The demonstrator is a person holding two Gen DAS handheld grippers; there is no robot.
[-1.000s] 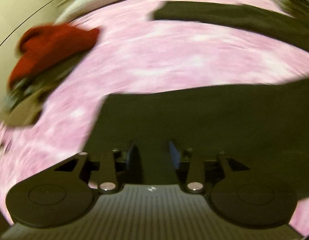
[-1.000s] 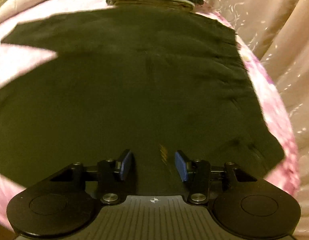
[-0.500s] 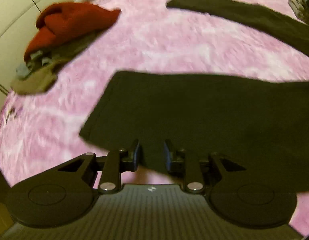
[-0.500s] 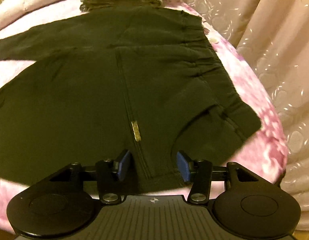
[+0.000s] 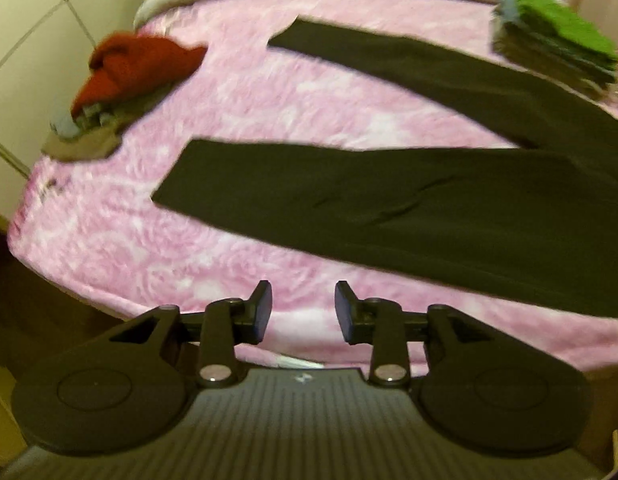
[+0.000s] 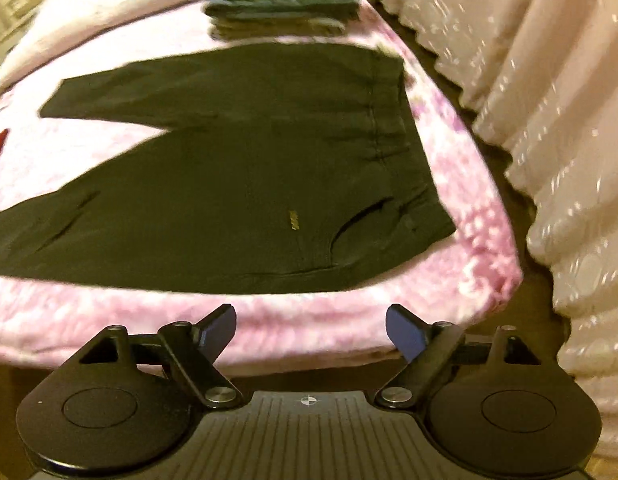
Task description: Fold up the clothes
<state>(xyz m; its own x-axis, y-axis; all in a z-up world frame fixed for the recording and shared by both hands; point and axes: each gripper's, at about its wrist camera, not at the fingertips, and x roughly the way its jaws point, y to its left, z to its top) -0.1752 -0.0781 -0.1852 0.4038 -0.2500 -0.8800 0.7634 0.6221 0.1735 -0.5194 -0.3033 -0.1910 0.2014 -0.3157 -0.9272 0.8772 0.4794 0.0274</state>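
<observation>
Both grippers have lifted off the black trousers (image 6: 237,184), now flat on the pink bedspread (image 5: 237,100); left gripper (image 5: 303,312) and right gripper (image 6: 311,330) are opening, empty.

Both grippers (image 5: 303,312) (image 6: 311,330) now off the dark trousers (image 6: 237,184), raised, fingers apart, opening.

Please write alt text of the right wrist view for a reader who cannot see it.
Dark trousers lie spread flat on a pink bed cover, legs pointing left. The right gripper hangs above the near edge, its jaws opening with nothing between them. A stack of folded clothes sits behind; curtains hang right.
</observation>
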